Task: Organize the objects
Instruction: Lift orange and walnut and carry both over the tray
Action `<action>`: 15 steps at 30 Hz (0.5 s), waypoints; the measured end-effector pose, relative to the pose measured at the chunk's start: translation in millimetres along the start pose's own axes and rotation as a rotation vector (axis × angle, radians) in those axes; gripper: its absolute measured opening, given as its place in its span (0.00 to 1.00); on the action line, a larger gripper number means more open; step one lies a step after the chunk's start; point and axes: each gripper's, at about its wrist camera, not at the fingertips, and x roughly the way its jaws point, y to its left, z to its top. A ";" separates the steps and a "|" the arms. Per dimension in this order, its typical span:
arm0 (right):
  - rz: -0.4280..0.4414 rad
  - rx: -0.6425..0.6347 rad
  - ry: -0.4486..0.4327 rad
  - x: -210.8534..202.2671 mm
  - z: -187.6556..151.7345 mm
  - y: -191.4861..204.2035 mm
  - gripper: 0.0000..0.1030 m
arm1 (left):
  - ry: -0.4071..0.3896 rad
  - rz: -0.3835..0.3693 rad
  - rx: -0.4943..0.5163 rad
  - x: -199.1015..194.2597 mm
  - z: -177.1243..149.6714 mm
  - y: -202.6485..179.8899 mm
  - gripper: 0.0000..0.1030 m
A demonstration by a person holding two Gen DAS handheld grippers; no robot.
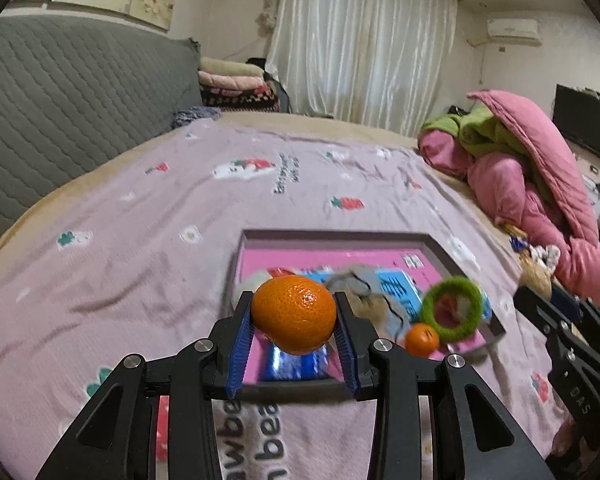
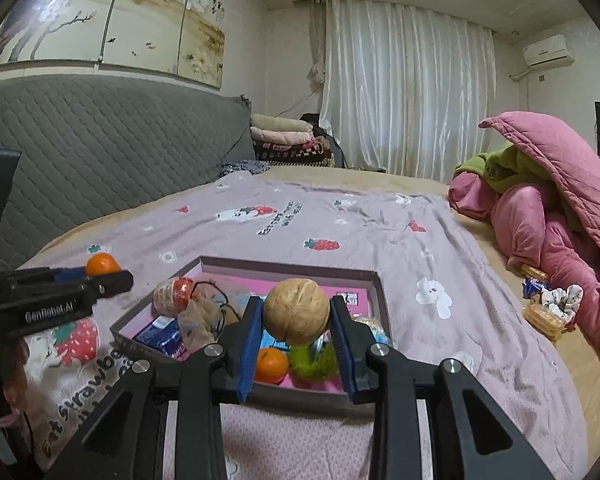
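Blue-padded fingers [image 1: 244, 344] of the left gripper [image 1: 294, 350] clamp an orange [image 1: 294, 312] above the near edge of the shallow box [image 1: 440, 246]; only this view shows the green ring's [image 1: 454, 308] open centre. Right wrist view: the right gripper [image 2: 298, 354] pinches a walnut [image 2: 297, 310] over that box, with a small orange [image 2: 272, 365] lying inside.

L gripper [image 1: 294, 316] clamped on an orange [image 1: 294, 312], R gripper [image 2: 297, 314] clamped on a walnut [image 2: 297, 311]; both held level, side by side.
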 end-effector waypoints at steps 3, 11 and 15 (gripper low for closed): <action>0.001 0.010 -0.013 0.5 3.8 -0.7 0.33 | -0.011 0.009 -0.007 1.7 6.6 5.9 0.38; -0.018 0.008 -0.026 3.5 8.8 -3.7 0.33 | -0.006 0.007 -0.025 10.8 11.0 6.9 0.38; -0.025 0.015 -0.010 5.9 7.5 -9.3 0.33 | 0.004 -0.008 -0.013 17.2 8.9 -3.8 0.38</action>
